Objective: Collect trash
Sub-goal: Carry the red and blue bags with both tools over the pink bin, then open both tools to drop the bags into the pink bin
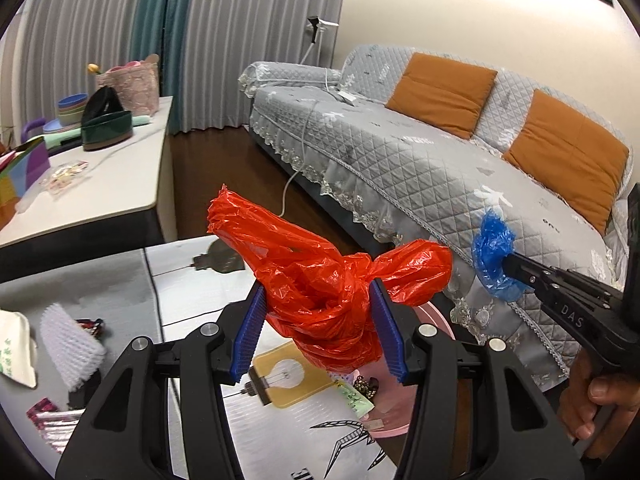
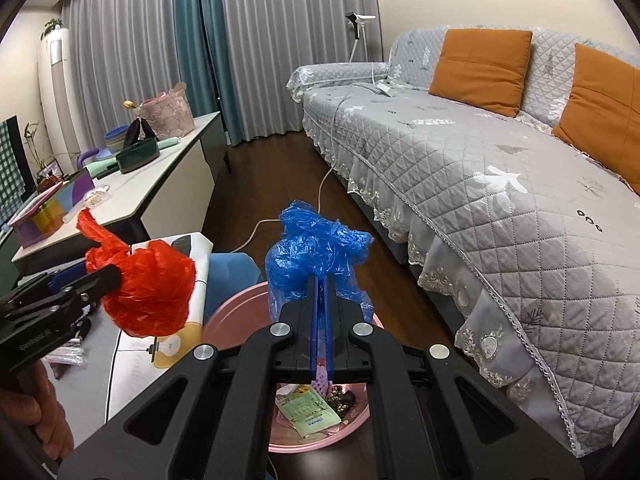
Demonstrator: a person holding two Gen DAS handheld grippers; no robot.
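Observation:
My left gripper [image 1: 320,312] is shut on a knotted red plastic bag [image 1: 320,280], its blue pads pressing both sides of the crumpled bundle. In the right wrist view the same red bag [image 2: 148,292] hangs above the low table's edge. My right gripper [image 2: 321,280] is shut on a crumpled blue plastic bag [image 2: 316,248], which also shows at the right of the left wrist view as a blue bag [image 1: 494,256] in front of the sofa. Below both bags stands a pink bin [image 2: 236,312] holding wrappers and scraps; its rim [image 1: 440,316] shows behind the red bag.
A low table [image 1: 240,280] with a patterned cover carries a white foam net [image 1: 72,344], a cloth bag and shiny wrappers. A grey quilted sofa [image 2: 480,184] with orange cushions fills the right. A white sideboard [image 1: 100,184] with bowls and baskets stands left. A white cable [image 2: 324,184] crosses the dark floor.

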